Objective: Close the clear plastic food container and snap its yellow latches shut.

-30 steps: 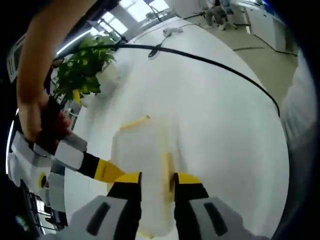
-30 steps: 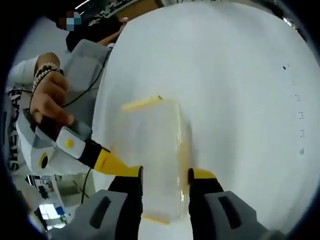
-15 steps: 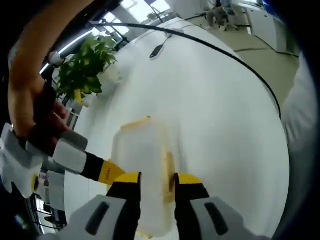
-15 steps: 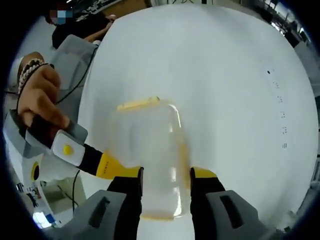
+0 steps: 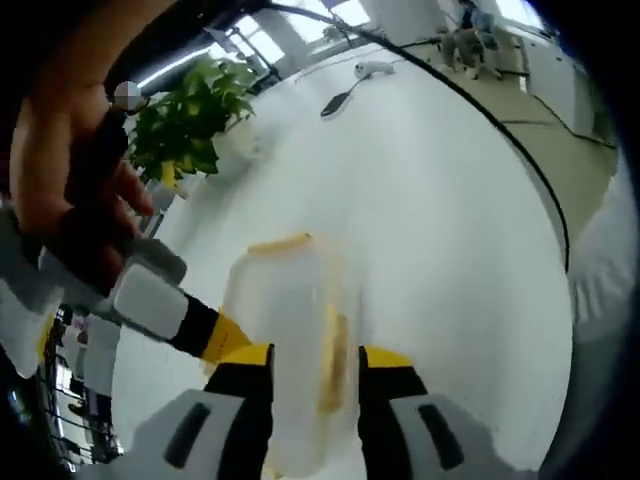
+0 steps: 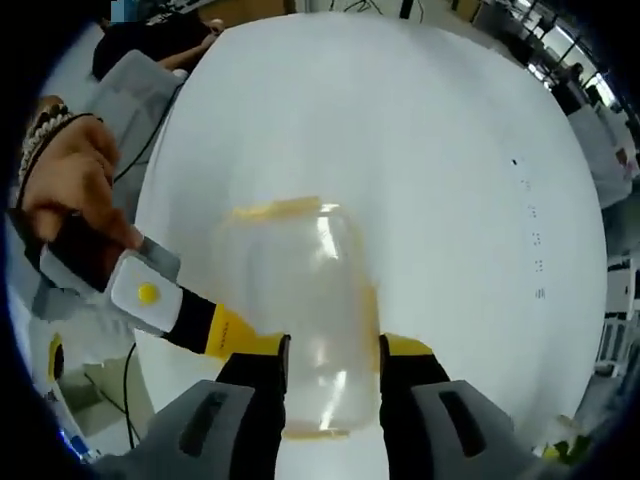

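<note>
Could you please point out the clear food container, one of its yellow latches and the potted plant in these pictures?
clear food container (image 6: 300, 300): right gripper view, on its transparent top.
yellow latch (image 6: 275, 210): right gripper view, on the far-edge strip.
potted plant (image 5: 190, 120): left gripper view, on its green leaves.

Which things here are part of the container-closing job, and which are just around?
Job:
clear container
yellow latches
left gripper
right gripper

Just around:
potted plant
black cable
white table

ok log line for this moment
left tool: straddling container | right tool: straddling container | far latch: visible | surface: white table
</note>
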Action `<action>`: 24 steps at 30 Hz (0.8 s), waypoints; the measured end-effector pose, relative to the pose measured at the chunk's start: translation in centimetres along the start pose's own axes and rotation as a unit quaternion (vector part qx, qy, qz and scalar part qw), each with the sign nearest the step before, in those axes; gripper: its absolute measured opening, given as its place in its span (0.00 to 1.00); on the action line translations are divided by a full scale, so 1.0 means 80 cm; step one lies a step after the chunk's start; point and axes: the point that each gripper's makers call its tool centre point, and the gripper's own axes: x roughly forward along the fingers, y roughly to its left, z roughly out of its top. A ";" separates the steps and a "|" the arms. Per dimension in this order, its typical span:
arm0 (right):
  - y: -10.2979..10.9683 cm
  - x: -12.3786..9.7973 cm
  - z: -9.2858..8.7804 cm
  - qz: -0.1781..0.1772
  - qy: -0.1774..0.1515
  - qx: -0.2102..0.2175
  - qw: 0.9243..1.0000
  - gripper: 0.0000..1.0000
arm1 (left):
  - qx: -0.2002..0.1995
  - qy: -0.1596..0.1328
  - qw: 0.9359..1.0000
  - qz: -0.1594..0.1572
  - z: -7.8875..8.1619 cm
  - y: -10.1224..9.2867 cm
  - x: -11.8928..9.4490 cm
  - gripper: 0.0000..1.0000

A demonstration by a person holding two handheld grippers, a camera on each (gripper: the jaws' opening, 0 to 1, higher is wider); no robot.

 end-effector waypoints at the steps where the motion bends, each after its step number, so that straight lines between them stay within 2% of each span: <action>1: -0.001 0.000 0.000 -0.003 -0.007 0.003 1.000 0.34 | -0.024 -0.005 1.000 0.009 0.001 0.005 0.000 0.24; 2: -0.001 0.000 -0.001 -0.008 -0.016 0.008 1.000 0.33 | -0.030 -0.007 0.999 0.015 0.001 0.009 0.000 0.21; 3: -0.002 -0.001 -0.001 -0.014 -0.029 0.016 0.999 0.33 | -0.025 -0.006 1.000 0.006 0.000 0.008 -0.001 0.21; 6: 0.000 -0.002 -0.004 -0.025 -0.053 0.036 0.998 0.31 | -0.050 -0.016 0.999 0.009 0.001 0.008 -0.001 0.22; 10: -0.002 -0.005 -0.007 -0.040 -0.096 0.082 0.991 0.31 | -0.089 -0.041 0.995 0.009 0.004 0.008 -0.002 0.23; 11: -0.006 -0.007 -0.008 -0.054 -0.101 0.093 0.989 0.33 | -0.093 -0.042 0.995 0.007 0.004 0.007 -0.002 0.24; 14: -0.030 -0.017 -0.017 -0.130 -0.130 0.112 0.977 0.50 | -0.110 -0.054 0.992 -0.005 0.007 0.007 -0.004 0.27; 15: -0.032 -0.020 -0.018 -0.140 -0.141 0.114 0.973 0.56 | -0.133 -0.065 0.989 -0.003 0.008 0.007 -0.004 0.29; 16: -0.030 -0.020 -0.021 -0.142 -0.148 0.118 0.972 0.59 | -0.163 -0.061 0.985 -0.001 0.003 0.009 -0.004 0.33; 18: -0.028 -0.022 -0.031 -0.144 -0.161 0.133 0.967 0.59 | -0.224 -0.075 0.972 -0.009 0.004 0.011 -0.009 0.38; 19: -0.032 -0.028 -0.034 -0.157 -0.182 0.153 0.959 0.59 | -0.264 -0.084 0.961 -0.014 0.004 0.015 -0.015 0.37; 20: -0.033 -0.033 -0.037 -0.160 -0.193 0.163 0.954 0.59 | -0.280 -0.097 0.955 -0.006 0.004 0.023 -0.019 0.37; 21: -0.034 -0.044 -0.034 -0.159 -0.228 0.172 0.945 0.57 | -0.282 -0.124 0.951 0.011 0.007 0.036 -0.027 0.38; 22: -0.034 -0.049 -0.032 -0.161 -0.243 0.178 0.940 0.56 | -0.281 -0.139 0.949 0.022 0.009 0.043 -0.033 0.42; 23: -0.035 -0.061 -0.030 -0.162 -0.278 0.195 0.927 0.56 | -0.277 -0.153 0.948 0.037 0.009 0.052 -0.041 0.47; 24: -0.036 -0.071 -0.030 -0.166 -0.298 0.201 0.918 0.57 | -0.275 -0.159 0.947 0.046 0.008 0.058 -0.046 0.52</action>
